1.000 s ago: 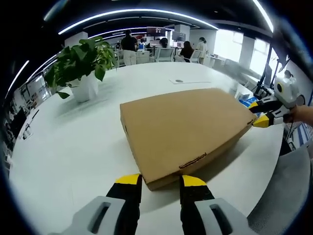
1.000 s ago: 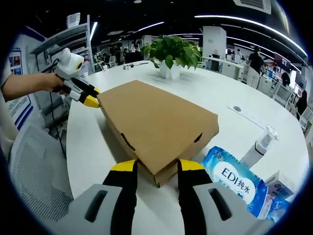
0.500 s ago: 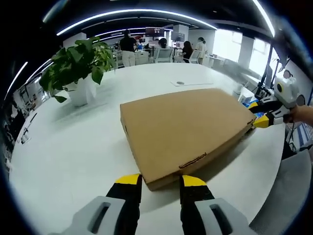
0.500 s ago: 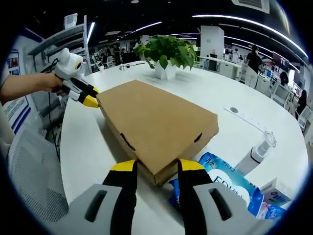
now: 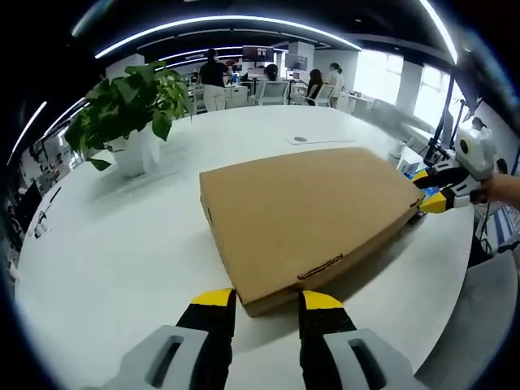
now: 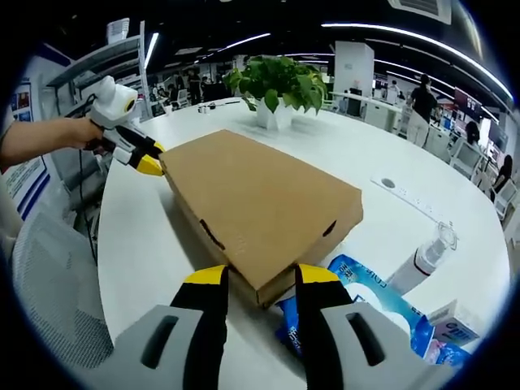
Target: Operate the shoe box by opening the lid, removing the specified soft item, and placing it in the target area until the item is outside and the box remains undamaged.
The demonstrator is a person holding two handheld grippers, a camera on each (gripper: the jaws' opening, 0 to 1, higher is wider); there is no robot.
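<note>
Two grippers bracket the closed shoe box lying flat on the white table, long axis running corner to corner between them. Left gripper jaws part-open around its near corner; right gripper likewise straddles the opposite corner.

Left tool: grey body, black fingers, yellow tips; right tool same.

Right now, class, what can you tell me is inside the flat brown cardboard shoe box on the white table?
Nothing can be told. The brown cardboard shoe box has its lid down, covering whatever it holds. Each gripper's yellow-tipped jaws straddle a corner: left gripper, right gripper.
</note>
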